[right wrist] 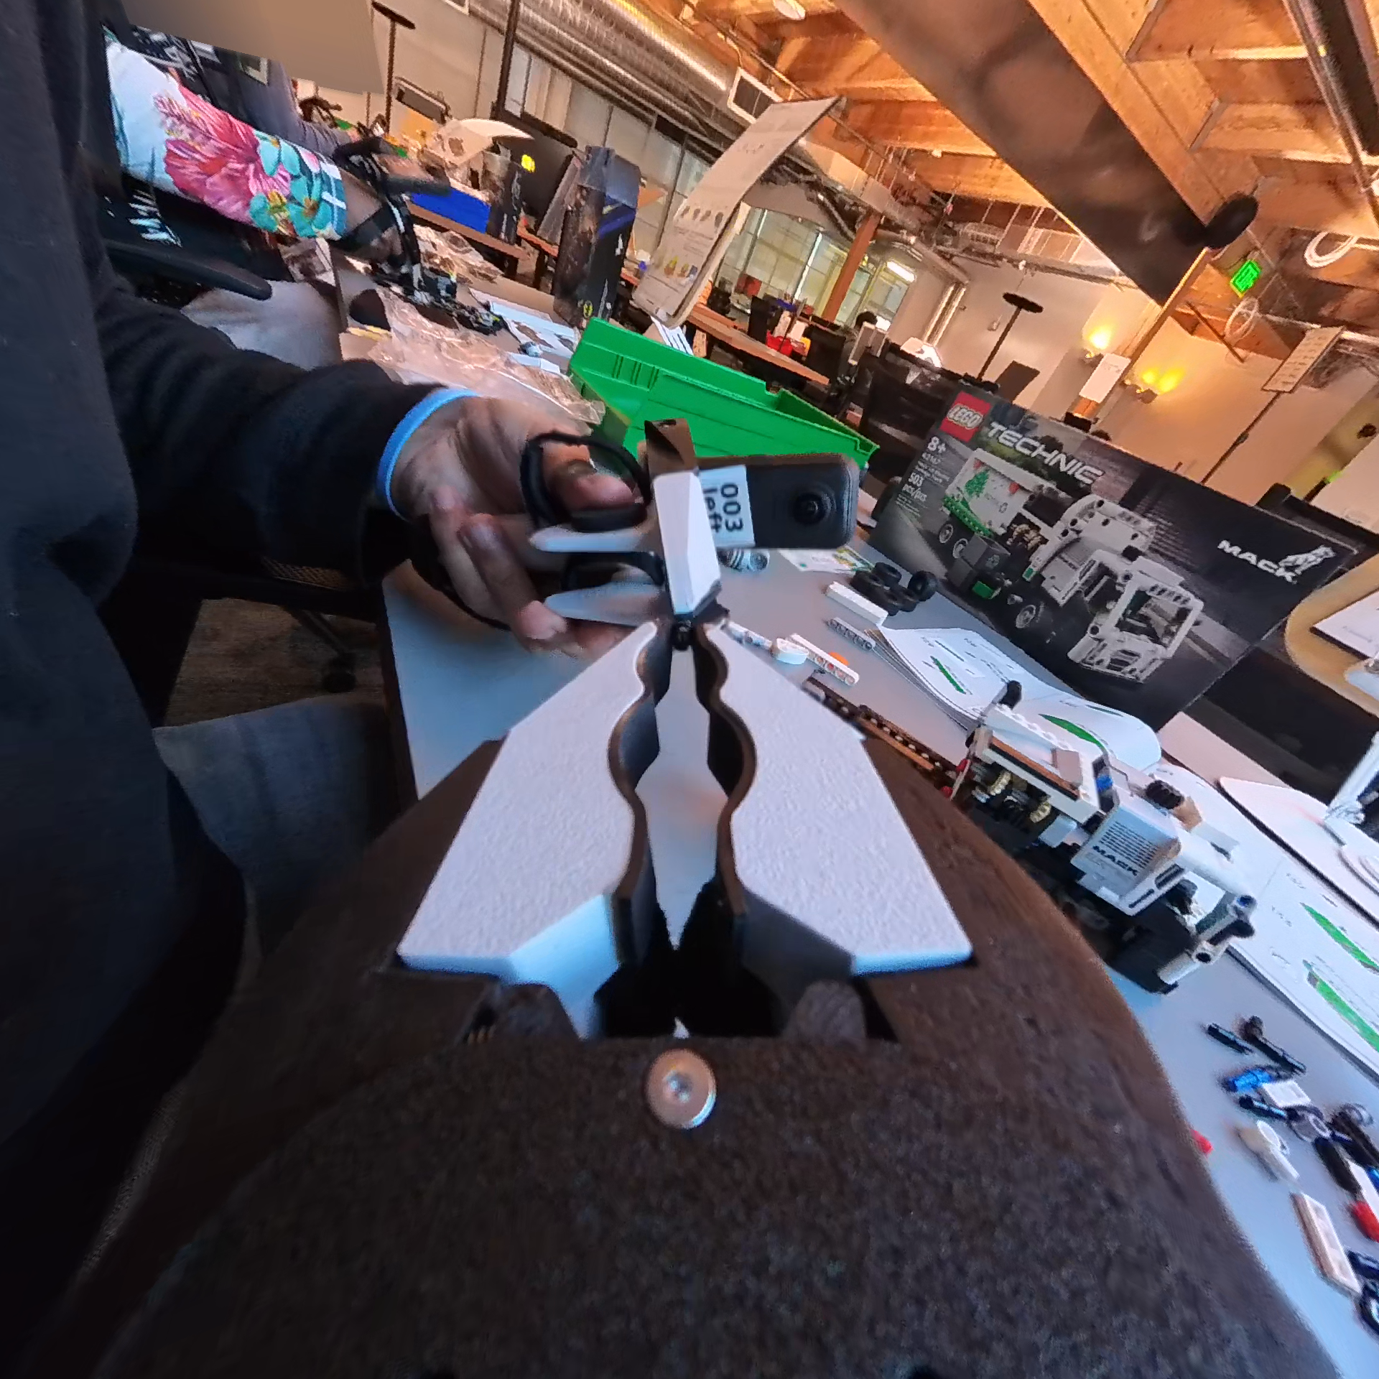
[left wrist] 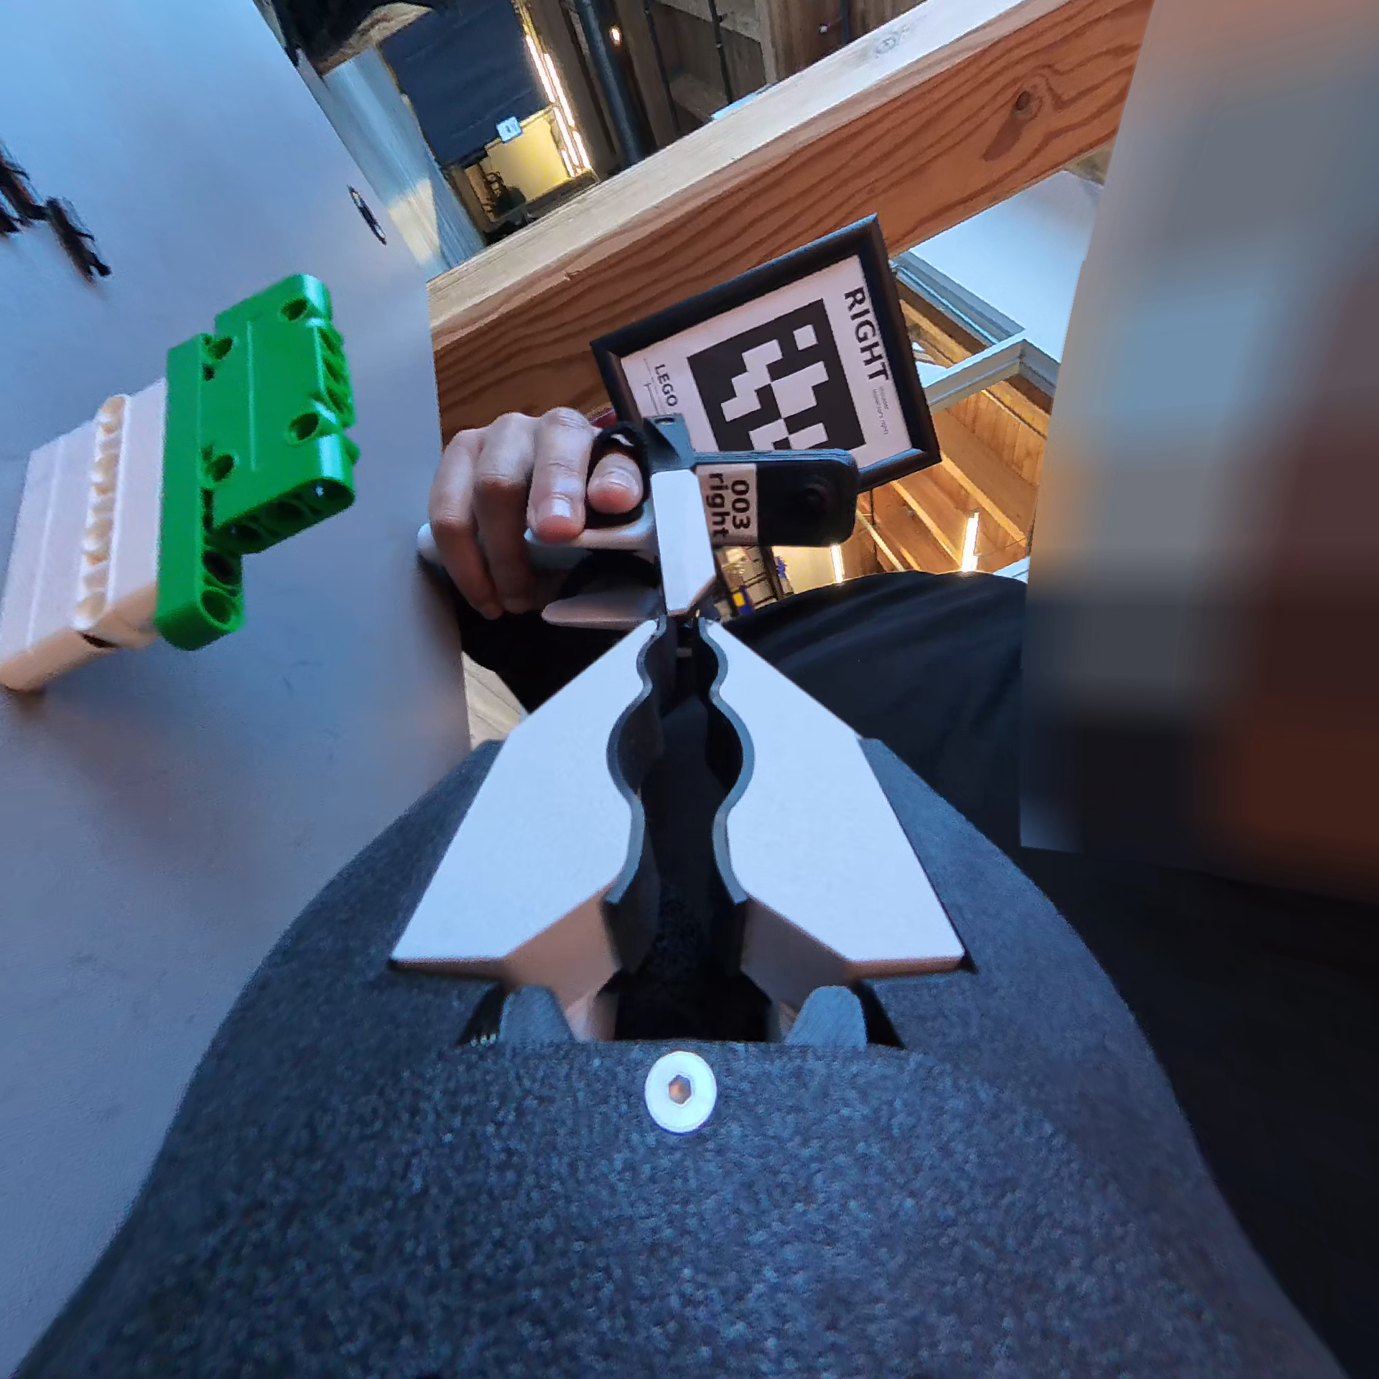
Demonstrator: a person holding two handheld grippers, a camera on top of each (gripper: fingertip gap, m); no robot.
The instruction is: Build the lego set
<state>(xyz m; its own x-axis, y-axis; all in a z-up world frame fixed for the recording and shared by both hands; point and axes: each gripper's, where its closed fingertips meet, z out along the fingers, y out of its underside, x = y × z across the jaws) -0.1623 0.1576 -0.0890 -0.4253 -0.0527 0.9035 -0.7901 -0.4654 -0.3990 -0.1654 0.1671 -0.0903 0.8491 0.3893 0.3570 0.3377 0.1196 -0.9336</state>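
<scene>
My left gripper [left wrist: 680,634] and my right gripper [right wrist: 680,634] meet tip to tip just off the table edge. A small black piece [right wrist: 682,648] sits between the nearly closed fingertips of both; it shows as a thin dark sliver in the left wrist view [left wrist: 683,651]. The right gripper [left wrist: 675,608] appears in the left view, the left gripper [right wrist: 683,608] in the right view, each held by a hand. A green and white brick assembly [left wrist: 254,448] lies on the grey table [left wrist: 149,821]. A part-built white truck [right wrist: 1104,821] stands to the right.
The set's box [right wrist: 1104,537], an open instruction booklet [right wrist: 940,671] and a green bin [right wrist: 709,403] are behind. Loose small pieces [right wrist: 1283,1104] lie at the right, black pins [left wrist: 67,231] at the far left. A framed marker card [left wrist: 776,373] stands behind the right gripper. Only a small space, under 4 cm, lies between the two pairs of fingers. From either gripper's tips it is about 20 centimetres to the part-built white truck [right wrist: 1104,821].
</scene>
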